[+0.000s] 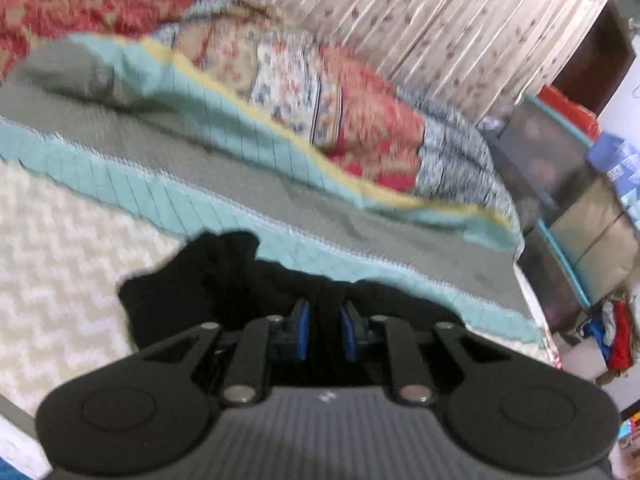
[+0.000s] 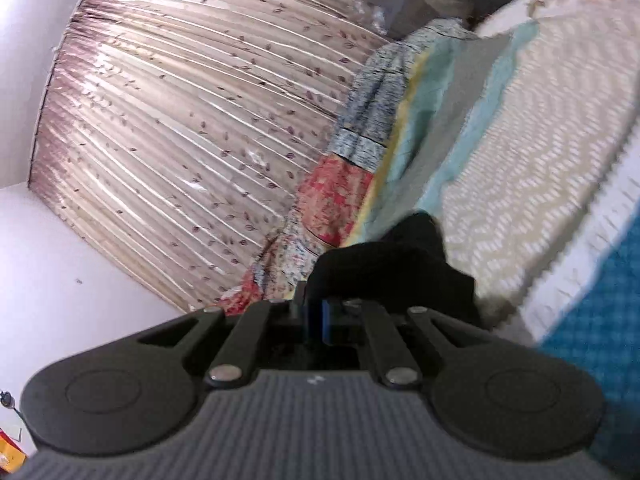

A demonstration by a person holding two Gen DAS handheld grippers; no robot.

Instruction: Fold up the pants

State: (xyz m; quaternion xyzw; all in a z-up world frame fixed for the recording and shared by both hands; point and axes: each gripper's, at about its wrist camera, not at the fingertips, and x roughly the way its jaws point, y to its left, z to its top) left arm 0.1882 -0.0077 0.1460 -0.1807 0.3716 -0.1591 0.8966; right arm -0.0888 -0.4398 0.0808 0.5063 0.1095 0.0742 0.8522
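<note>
The black pants (image 1: 192, 280) hang bunched from my left gripper (image 1: 323, 312), lifted above the bed. Its blue pads (image 1: 304, 320) pinch a fold of the dark cloth, so it is shut on the pants. In the right wrist view another bunch of the same black pants (image 2: 392, 268) drapes over my right gripper (image 2: 318, 308), whose blue pads (image 2: 326, 320) are pressed together on the fabric. That view is tilted hard, with the bed running up its right side. The rest of the pants is hidden below both grippers.
A white zigzag bedcover (image 1: 60, 260) lies under the pants, bordered by a teal and grey quilt (image 1: 200, 152) and a red patchwork blanket (image 1: 340, 108). A pleated floral curtain (image 2: 180, 120) stands behind the bed. Stacked boxes (image 1: 560, 160) stand at its far end.
</note>
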